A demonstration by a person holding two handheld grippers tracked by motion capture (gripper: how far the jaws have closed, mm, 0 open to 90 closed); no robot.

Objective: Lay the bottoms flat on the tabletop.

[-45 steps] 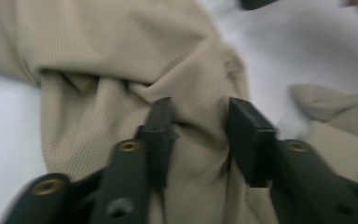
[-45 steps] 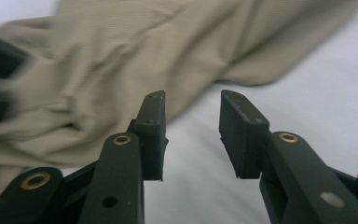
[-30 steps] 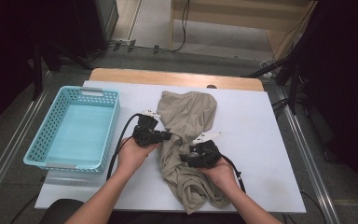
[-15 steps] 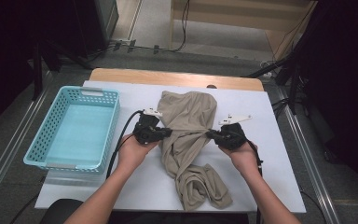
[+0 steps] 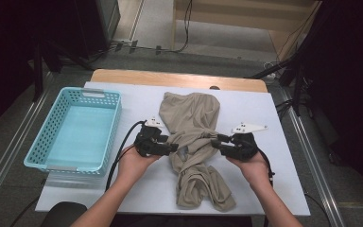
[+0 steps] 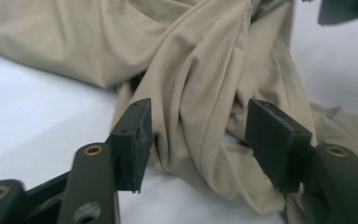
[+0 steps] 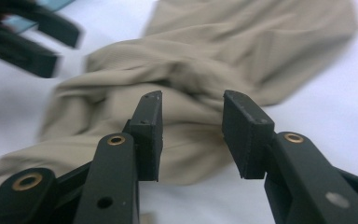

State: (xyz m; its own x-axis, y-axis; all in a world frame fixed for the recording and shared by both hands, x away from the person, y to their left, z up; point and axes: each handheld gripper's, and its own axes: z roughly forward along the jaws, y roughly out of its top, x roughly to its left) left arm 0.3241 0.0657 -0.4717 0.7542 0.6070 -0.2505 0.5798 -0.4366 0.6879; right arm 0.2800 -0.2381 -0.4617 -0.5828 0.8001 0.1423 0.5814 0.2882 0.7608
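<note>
Dark floor and cabling surround a white worktop [image 5: 274,189] with a wooden strip along its far edge. At the left of the worktop, a light blue perforated basket [image 5: 33,151] is seen, nothing in it.

Just right of the basket, the left hand-held gripper [image 5: 174,148] is held at the left edge of a beige garment [image 5: 191,118]. Its jaws have just been opening and stand apart; in the left gripper view a bunched fold of cloth lies between them, the pads [image 6: 133,135] not seen to press on it. Released.

The garment lies mid-worktop, spread flat at the far end, gathered into a narrow twisted waist between the two grippers, and crumpled toward the near edge.

At the right edge of the waist, the right hand-held gripper [image 5: 216,143] is noted, jaws likewise just opened and parted, the cloth lying just beyond the pads [image 7: 244,130]. Released.

Handling, judged: thin, light, limp fabric; no stiffness, likely to sag and slip from a shallow pinch. A hold is best taken on a doubled fold or hem at the outer edges, not on the twisted middle.
</note>
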